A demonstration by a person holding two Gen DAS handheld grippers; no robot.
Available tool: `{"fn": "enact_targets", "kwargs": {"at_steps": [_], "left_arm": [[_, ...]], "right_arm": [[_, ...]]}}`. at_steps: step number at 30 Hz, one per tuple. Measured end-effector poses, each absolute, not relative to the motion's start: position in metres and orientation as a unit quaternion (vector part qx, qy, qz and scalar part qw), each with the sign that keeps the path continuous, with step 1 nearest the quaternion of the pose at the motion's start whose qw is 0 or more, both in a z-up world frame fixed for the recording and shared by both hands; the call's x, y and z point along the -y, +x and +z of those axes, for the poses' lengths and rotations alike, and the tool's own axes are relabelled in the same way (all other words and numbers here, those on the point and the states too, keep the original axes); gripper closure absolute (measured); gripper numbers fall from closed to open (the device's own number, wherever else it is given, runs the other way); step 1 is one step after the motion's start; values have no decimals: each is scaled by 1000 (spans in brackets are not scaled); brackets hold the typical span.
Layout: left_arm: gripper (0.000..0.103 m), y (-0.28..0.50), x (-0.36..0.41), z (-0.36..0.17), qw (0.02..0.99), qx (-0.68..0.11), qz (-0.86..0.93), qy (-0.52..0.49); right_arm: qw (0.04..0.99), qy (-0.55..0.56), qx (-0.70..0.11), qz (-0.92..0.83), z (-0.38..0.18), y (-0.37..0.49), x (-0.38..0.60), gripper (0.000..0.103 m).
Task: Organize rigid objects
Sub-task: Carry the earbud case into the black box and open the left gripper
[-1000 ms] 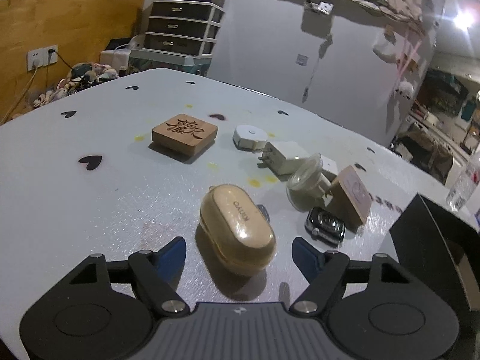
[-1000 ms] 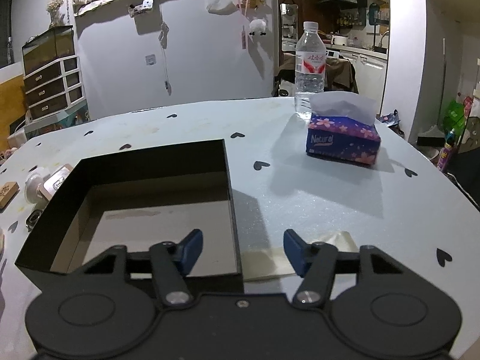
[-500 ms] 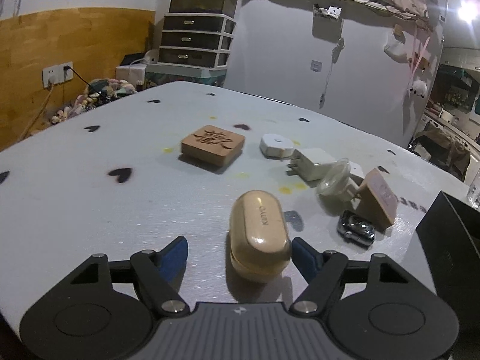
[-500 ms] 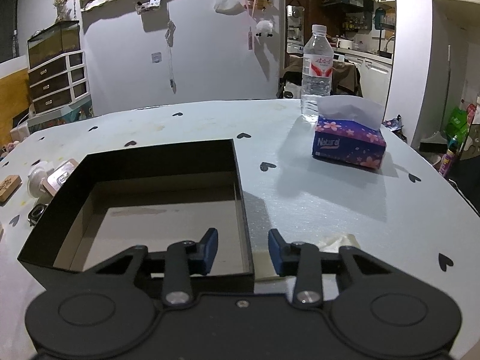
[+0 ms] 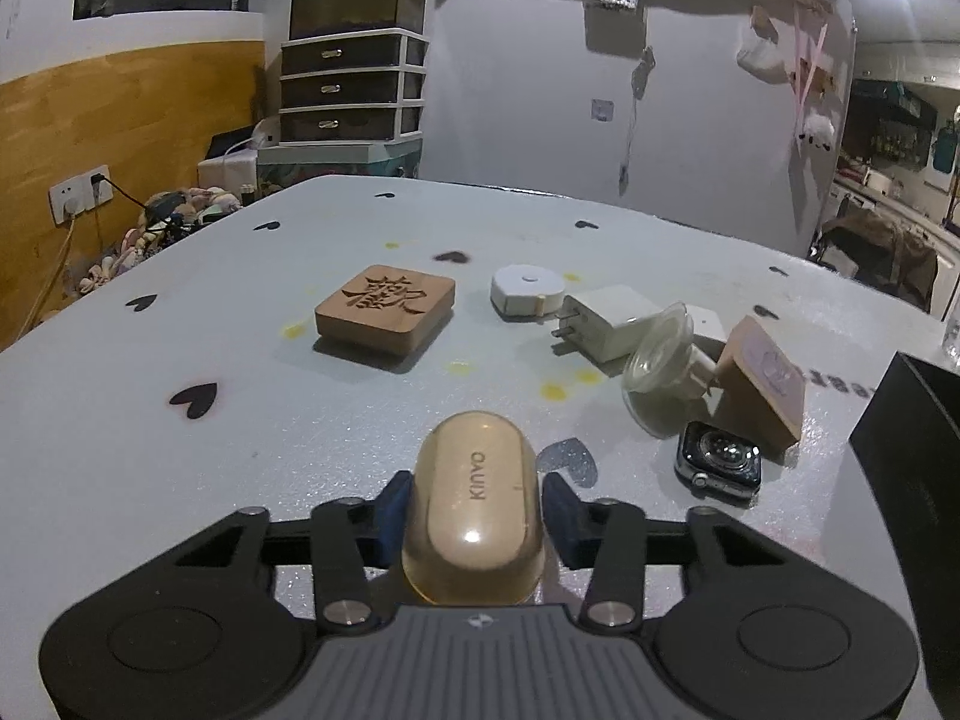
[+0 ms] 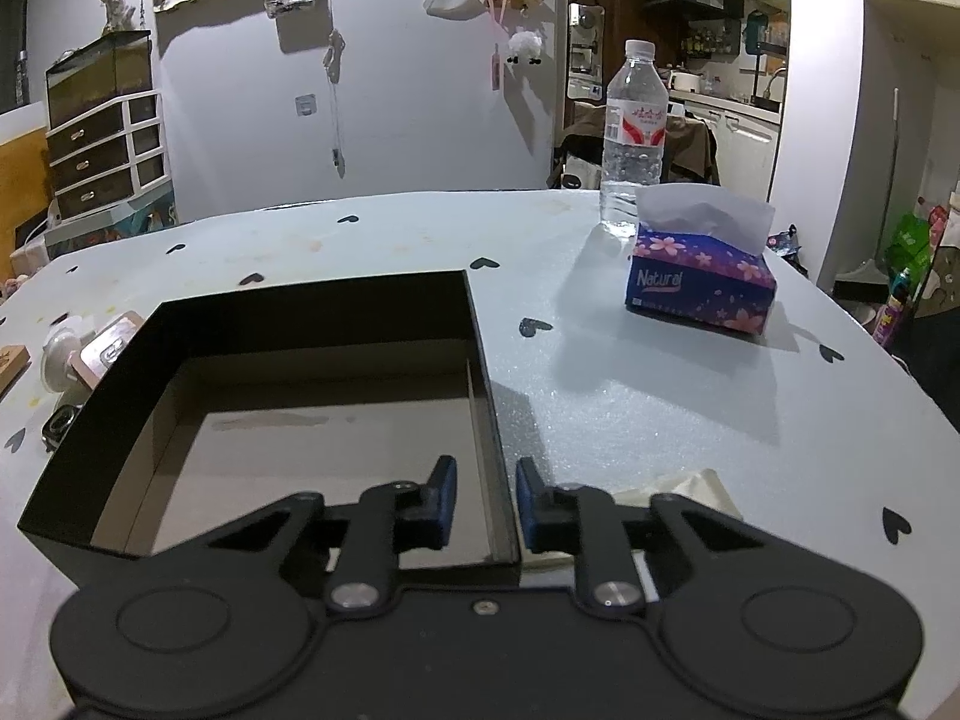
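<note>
**Two hand-held grippers at work, one on the earbud case, one at the box wall**

Two things were in hand on the pale tabletop (image 5: 150,420). The left hand-held gripper (image 5: 474,510) had its blue pads (image 5: 393,507) pressed against the long sides of a beige earbud case (image 5: 474,516), near the tabletop's near edge. The case looked like hard, glossy plastic: light, stiff and rounded, so I judged it liable to slip or twist out if squeezed off-centre. Its flat flanks, where the pads sat, seemed the sensible place to hold it. Whether it was already lifted or resting on the surface I could not tell.

The right hand-held gripper (image 6: 483,504) was nearly closed, its two fingers straddling the right-hand wall of an open black box (image 6: 300,312) that sat toward the middle of the tabletop. A gap showed on both sides of that thin wall, so I could not say the pads actually gripped it. The box was cardboard-lined and held nothing I could see; I took it for the place the objects were meant to go.

Further back toward the far edge lay a wooden block (image 5: 384,315) carved with a character, a white round puck (image 5: 525,291), a white plug adapter (image 5: 609,321), a clear suction cup (image 5: 657,369), a tilted wooden stamp (image 5: 762,378) and a watch face (image 5: 720,462). All looked rigid and small. A tissue box (image 6: 699,285) and a water bottle (image 6: 633,138) stood near the far right corner.
</note>
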State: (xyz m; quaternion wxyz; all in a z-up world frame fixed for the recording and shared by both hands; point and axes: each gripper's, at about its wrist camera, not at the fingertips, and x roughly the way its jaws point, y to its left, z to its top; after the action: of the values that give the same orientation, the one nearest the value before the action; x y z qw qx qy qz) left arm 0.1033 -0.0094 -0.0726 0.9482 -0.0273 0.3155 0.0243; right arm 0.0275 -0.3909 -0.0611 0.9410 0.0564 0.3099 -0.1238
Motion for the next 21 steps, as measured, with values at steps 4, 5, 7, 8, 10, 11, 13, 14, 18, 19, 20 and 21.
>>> {"fn": "enact_targets", "kwargs": {"at_steps": [4,5,7,8,10,11,13,14,18,19,20,21], "left_arm": [[59,100,7,-73,948,-317,18,-31],[59,99,6,-72,948,-318,18,-32],[59,97,6,-71,947,-318,15,-37],[59,96,6,-70,948,-317,13,-39],[59,93,8,-66,949,-312,6,-42],[59,91,10,-63,950,-309,1,-43],[59,88,13,-56,952,-301,-12,-49],[59,86,15,-52,953,-298,-20,-52],[59,82,29,-33,956,-283,-54,-63],[59,81,34,-28,957,-277,-65,-64],[59,80,40,-24,957,-272,-74,-65],[59,80,46,-19,957,-268,-86,-64]], "right_arm": [[940,50,-309,-134,-60,27,390,90],[940,50,-308,-136,-60,27,390,92],[940,50,-308,-139,-60,27,390,94],[940,51,-307,-139,-61,27,391,94],[940,53,-306,-139,-61,26,391,94],[940,55,-306,-139,-60,26,391,94],[940,56,-306,-141,-60,24,389,95],[940,55,-307,-142,-59,24,388,95],[940,52,-301,-149,-57,20,383,95],[941,53,-299,-151,-56,19,382,95],[941,55,-298,-152,-55,18,381,95],[941,57,-297,-152,-55,17,380,95]]}}
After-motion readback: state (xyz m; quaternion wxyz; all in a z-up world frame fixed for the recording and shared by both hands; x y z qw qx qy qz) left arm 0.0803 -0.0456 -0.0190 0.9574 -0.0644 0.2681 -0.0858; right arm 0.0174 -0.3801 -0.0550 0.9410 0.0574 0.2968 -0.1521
